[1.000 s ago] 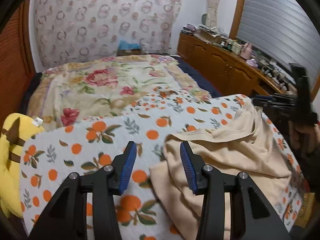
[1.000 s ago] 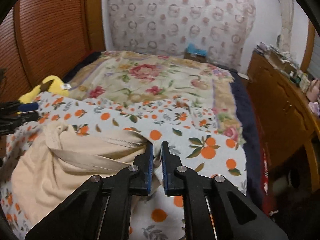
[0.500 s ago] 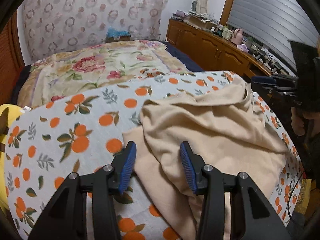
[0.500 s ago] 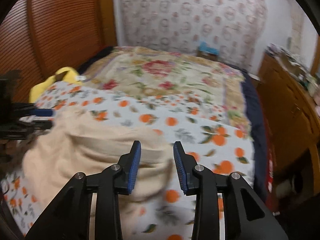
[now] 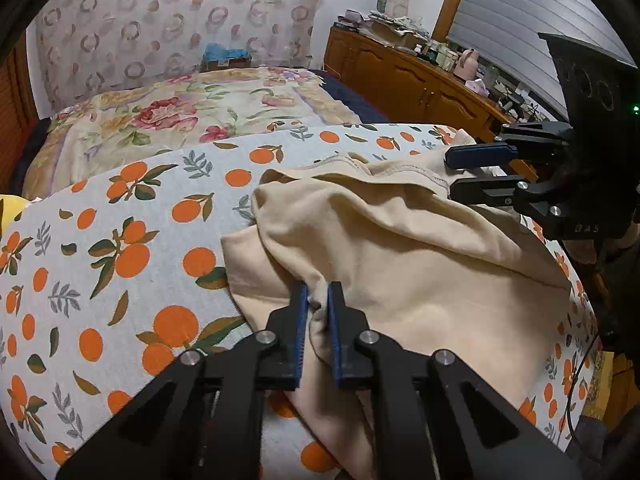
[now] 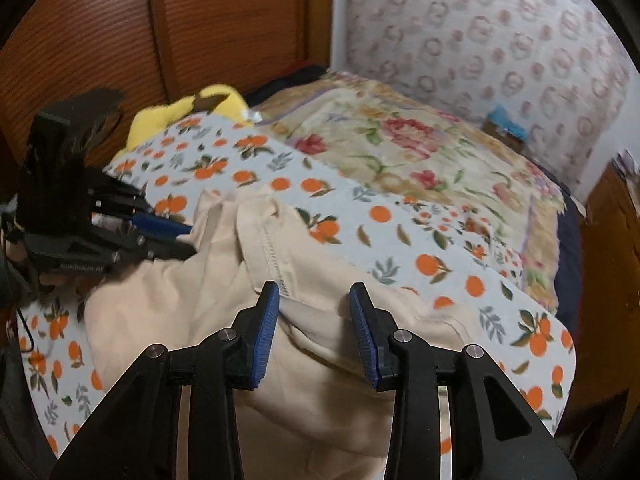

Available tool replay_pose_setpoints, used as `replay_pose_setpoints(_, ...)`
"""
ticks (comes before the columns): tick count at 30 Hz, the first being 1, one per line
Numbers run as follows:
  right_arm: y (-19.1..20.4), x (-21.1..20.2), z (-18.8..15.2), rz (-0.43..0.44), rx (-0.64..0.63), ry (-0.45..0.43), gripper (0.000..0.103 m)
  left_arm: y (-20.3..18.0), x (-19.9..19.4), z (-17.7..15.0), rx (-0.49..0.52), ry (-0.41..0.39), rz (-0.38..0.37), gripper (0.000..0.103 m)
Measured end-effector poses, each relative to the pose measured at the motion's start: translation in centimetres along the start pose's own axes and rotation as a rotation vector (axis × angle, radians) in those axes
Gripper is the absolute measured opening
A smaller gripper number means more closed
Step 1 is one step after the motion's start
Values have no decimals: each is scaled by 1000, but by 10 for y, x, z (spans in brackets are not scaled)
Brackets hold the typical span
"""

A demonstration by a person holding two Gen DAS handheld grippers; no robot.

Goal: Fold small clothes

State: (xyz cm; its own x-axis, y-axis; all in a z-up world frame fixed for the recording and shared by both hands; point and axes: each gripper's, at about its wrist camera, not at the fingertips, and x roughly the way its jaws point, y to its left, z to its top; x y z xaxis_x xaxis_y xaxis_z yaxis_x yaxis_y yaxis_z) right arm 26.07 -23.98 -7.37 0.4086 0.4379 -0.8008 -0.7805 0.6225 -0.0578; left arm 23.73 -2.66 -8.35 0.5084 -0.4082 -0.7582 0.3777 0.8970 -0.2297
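One garment: beige shirt (image 5: 400, 256), crumpled
Left gripper (image 5: 318, 300): closing on a fold
Right gripper (image 6: 314, 312): open above hem
Next: grab hem, spread flat

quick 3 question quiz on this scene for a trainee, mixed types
1. True or false: the left claw is pinching the beige garment.
2. The garment lies on a cloth printed with: A) oranges B) stripes C) stars
3. Fill in: the right claw stands ____ over the garment's stitched hem.

Key: 1 true; 2 A, the orange-print cloth; 3 open
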Motion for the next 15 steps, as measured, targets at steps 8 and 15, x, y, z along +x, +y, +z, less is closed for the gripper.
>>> replay_pose_setpoints(8, 14, -10, 5, 45, -33, -17, 36, 3, 0, 0, -12, -2, -4, 8)
replay_pose_setpoints(15, 6, 2, 4, 3, -44, 3, 2, -1, -14, -1, -6, -56, 9, 1)
